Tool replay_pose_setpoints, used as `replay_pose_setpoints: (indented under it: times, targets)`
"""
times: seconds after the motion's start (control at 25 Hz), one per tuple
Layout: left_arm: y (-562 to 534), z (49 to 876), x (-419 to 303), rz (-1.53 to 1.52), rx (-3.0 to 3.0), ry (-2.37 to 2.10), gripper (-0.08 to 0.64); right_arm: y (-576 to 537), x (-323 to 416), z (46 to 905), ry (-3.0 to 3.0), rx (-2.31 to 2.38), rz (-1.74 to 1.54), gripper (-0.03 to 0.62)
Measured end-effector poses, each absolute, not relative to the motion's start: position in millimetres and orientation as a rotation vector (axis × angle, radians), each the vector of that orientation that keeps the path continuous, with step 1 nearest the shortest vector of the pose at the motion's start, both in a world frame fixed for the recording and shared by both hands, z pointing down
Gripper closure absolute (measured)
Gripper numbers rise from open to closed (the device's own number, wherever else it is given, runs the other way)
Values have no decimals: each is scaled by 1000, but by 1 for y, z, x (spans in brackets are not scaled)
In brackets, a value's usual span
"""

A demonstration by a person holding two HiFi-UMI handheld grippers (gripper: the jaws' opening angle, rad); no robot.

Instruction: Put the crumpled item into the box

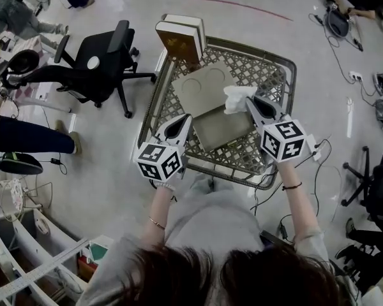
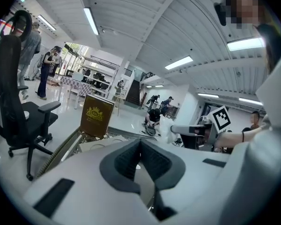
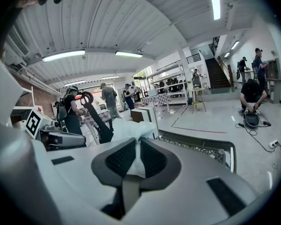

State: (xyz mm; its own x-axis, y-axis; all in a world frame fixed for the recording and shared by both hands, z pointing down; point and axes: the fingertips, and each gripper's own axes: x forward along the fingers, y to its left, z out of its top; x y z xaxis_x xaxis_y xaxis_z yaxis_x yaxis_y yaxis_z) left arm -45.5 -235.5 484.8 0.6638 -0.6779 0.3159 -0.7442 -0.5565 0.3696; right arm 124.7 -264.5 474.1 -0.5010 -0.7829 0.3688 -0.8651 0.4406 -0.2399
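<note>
Right claw (image 1: 250, 102) is pinching the crumpled white paper (image 1: 237, 98), and in the right gripper view I can see the wad (image 3: 131, 131) squeezed between the pads with most of it bulging out past the tips. Left claw (image 1: 184, 123) is pressed together with nothing in it; the left gripper view shows its pads (image 2: 131, 156) meeting at the tip. Both hang over the wire basket (image 1: 285, 64) on the floor. Inside it I've got a shallow grey-beige open box (image 1: 222, 131) lying flat, a pale panel with a round impression (image 1: 201, 87) just beyond it and overlapping its far edge, probably its lid, and a brown gold-printed box (image 1: 177, 43) standing upright at the far rim. The paper sits up in the air near the open box's far right corner, clear of it as far as I can tell. So I'd say the pick-up is done and the drop is not: I need to bring the wad over the middle of the open box, lower it and let go.
</note>
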Motion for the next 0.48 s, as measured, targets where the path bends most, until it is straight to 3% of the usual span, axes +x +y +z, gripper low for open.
replay_pose_setpoints:
  times: [0.48]
  targets:
    - [-238,553,-49,233,2256,-1079,543,-270,92,573,-2371,1184,758,545]
